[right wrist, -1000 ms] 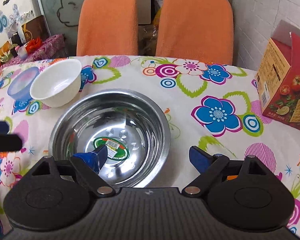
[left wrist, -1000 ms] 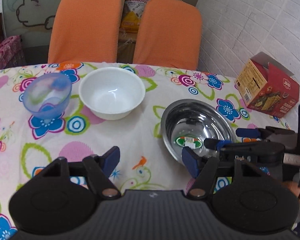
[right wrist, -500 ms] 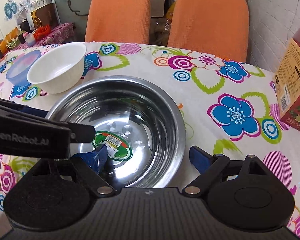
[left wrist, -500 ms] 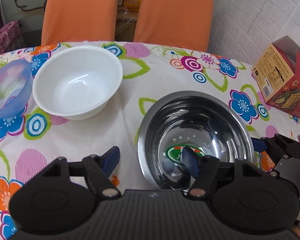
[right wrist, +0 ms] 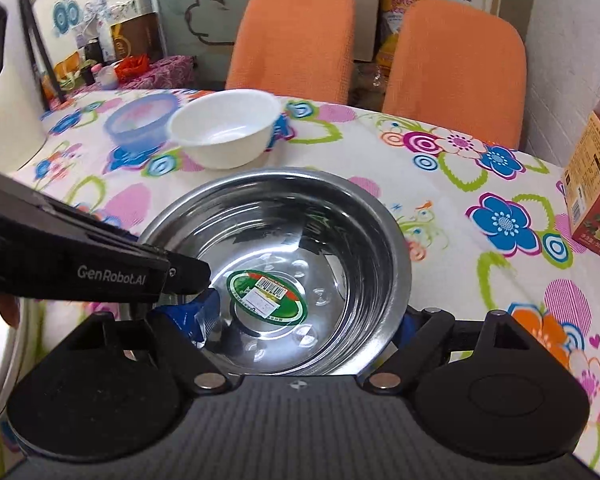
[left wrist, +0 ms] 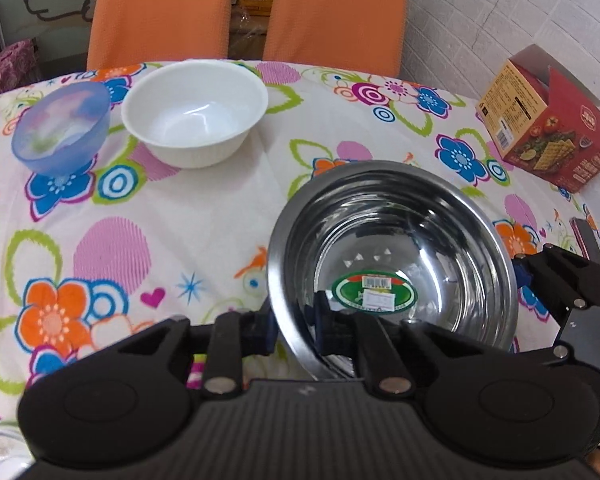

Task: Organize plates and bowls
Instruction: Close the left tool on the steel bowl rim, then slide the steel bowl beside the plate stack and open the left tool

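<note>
**Steel bowl gripped on two sides, ready to move**

The steel bowl (left wrist: 392, 248) sits on the floral table (left wrist: 204, 220), at its near right part, and both tools are on it. The left gripper (left wrist: 292, 330) has its fingers together across the bowl's near-left rim, one pad outside the wall and one inside, so it is clamped on the thin metal edge. The right gripper (right wrist: 304, 320) straddles far more of the bowl: one blue finger lies inside near the green label (right wrist: 266, 298), the other outside the right wall. Its fingers stand wide apart, and whether they press the metal I cannot tell. A hold from two sides probably keeps this wide, slippery bowl from tipping.

The white bowl (left wrist: 196, 112) and the blue bowl (left wrist: 62, 132) wait just beside each other at the far left, well apart from the steel one. Judging by size, the smaller bowls would nest inside the steel one.

A cracker box (left wrist: 548, 120) stands at the right edge, clear of the work.
</note>
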### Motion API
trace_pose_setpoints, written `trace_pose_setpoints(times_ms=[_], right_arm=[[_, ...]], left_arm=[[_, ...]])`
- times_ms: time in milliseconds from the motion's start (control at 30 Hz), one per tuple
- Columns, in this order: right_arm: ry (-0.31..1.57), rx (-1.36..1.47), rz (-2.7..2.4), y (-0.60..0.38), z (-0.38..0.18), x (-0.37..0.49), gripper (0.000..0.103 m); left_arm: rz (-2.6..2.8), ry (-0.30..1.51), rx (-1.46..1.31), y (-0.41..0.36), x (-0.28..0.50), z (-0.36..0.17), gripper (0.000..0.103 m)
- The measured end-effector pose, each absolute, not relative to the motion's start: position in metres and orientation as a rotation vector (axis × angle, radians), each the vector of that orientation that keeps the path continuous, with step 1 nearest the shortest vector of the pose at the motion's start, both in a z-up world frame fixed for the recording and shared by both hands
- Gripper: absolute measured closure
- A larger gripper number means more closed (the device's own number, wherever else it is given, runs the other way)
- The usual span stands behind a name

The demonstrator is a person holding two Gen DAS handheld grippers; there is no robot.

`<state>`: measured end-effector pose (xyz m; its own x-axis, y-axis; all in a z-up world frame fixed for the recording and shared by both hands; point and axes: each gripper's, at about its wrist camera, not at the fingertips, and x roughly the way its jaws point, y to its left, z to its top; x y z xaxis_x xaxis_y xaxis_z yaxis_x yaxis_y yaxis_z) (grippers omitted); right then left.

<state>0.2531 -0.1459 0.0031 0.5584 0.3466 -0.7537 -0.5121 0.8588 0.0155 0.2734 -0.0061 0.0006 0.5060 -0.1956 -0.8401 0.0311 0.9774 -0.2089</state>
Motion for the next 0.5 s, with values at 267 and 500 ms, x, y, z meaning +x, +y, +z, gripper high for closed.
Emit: trace_pose_setpoints(times_ms=[267,500], right_arm=[[0.804,-0.216,0.508,-0.141,-0.002,0.167,0.029],[0.806,-0.151,0.477,-0.154,-0.009,0.129,0.029]], left_arm=[[-0.185,1.041,-0.133,-0.002,0.189,-0.004,0.094],[-0.252,1.012,-0.106,-0.011,0.149,-0.009,0.094]])
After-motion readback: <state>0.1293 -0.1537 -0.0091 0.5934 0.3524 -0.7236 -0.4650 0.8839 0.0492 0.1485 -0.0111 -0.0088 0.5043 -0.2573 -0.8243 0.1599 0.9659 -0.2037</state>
